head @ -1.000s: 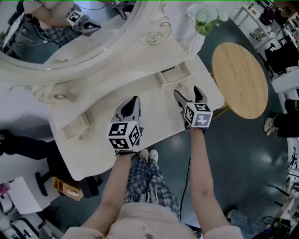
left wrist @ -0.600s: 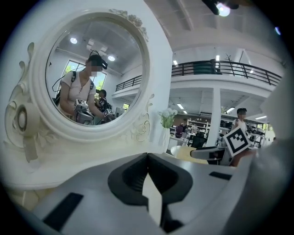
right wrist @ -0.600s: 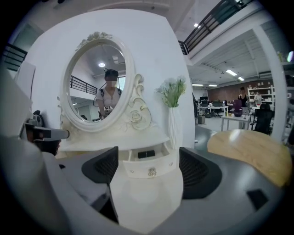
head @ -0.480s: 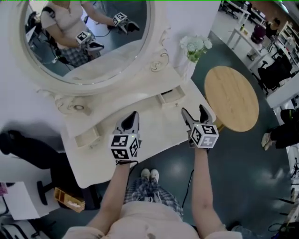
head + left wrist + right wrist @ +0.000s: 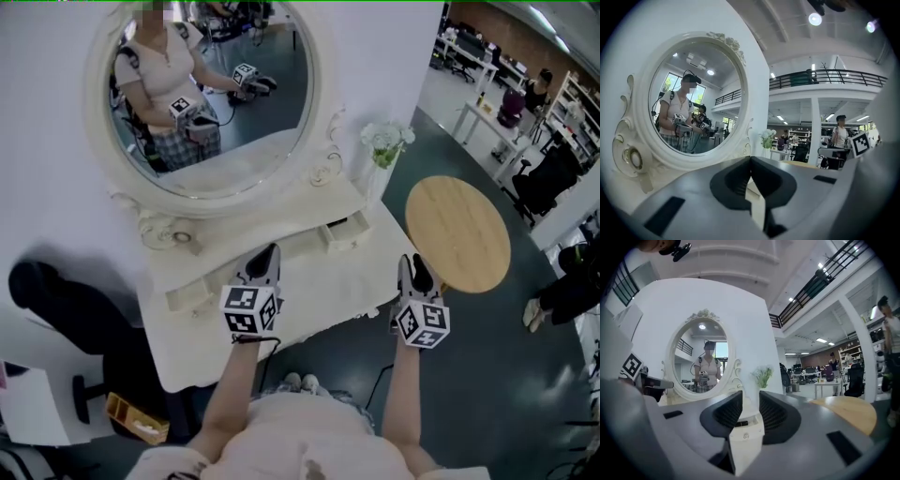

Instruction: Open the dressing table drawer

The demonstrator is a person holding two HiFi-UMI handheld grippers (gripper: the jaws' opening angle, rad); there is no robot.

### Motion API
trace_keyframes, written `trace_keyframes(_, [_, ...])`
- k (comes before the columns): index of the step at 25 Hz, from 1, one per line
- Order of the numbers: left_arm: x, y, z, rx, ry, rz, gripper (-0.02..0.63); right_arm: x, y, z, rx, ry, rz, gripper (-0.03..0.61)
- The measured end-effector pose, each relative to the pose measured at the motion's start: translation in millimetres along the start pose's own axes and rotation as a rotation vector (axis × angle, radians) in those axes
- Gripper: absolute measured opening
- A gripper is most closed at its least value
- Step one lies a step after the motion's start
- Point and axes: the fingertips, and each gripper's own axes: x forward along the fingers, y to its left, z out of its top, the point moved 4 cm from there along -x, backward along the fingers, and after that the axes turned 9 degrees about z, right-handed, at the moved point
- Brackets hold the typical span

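The white dressing table [image 5: 309, 281] has a small right drawer [image 5: 343, 232] under its oval mirror [image 5: 216, 94]. That drawer stands pulled out a little, with a dark slot above its front. In the right gripper view the drawer [image 5: 746, 431] and its round knob show through the jaw gap, some way off. My right gripper [image 5: 412, 264] hangs off the table's front right corner, above the floor. Its jaws [image 5: 750, 397] are open by a narrow gap with nothing in them. My left gripper [image 5: 266, 255] is shut [image 5: 750, 161] and empty over the tabletop's front.
A second small drawer [image 5: 197, 292] sits at the table's left. A vase of flowers [image 5: 382, 150] stands at the back right corner. A round wooden table [image 5: 457, 232] is close on the right, and a black chair [image 5: 37, 291] on the left.
Both grippers have drawn back from the mirror and drawers. The right gripper has moved off the table's front right edge, and its jaws have narrowed from wide open. The left stays shut.
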Motion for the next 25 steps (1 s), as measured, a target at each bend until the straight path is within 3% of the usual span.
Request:
trace_keyframes(9, [-1, -1, 5, 0.005, -0.065, -0.043, 0.026, -35, -10, 12, -0.002, -0.081, -0.062, 0.02])
trace_keyframes(25, [4, -2, -10, 0.005, -0.032, -0.05, 0.026, -53, -27, 6, -0.009, -0.051, -0.142, 0.012])
